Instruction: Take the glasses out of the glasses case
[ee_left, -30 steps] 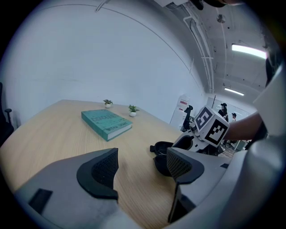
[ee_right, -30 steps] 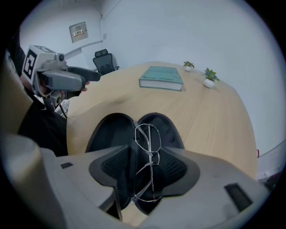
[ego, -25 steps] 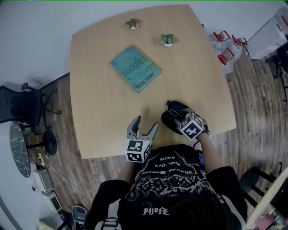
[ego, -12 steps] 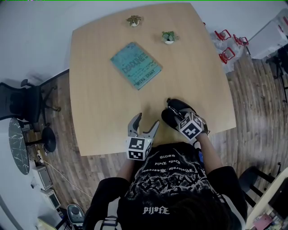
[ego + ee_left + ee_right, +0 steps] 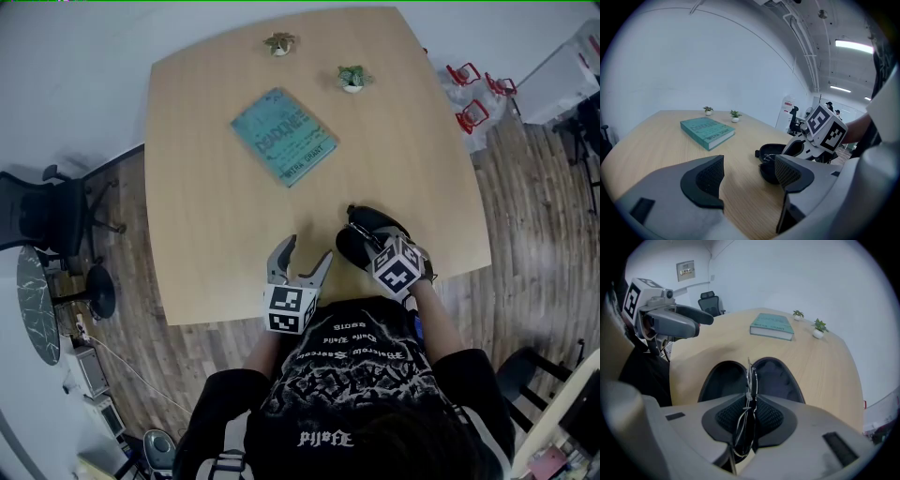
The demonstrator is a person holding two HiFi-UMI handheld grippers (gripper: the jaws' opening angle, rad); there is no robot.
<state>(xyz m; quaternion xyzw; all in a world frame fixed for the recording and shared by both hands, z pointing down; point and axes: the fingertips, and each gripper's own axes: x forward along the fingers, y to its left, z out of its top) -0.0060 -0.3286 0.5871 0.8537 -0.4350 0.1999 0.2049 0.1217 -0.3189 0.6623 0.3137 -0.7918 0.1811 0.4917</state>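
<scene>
Right gripper view — right tongs (image 5: 750, 405) just closed on glasses (image 5: 750, 377), edge-on, long axis straight ahead; left tongs (image 5: 749, 165) apart.

In your right gripper view the glasses (image 5: 749, 376) vanish between the pads of the right gripper (image 5: 751, 404), whose jaws have just been closing on them; those jaws hide the near end of the glasses case (image 5: 776, 376). Overhead, that gripper's own body covers its pads and the glasses; the book (image 5: 283, 139) carries a title too small to read; a jaw of the left gripper (image 5: 750, 165) blocks part of the case in its own view.
</scene>
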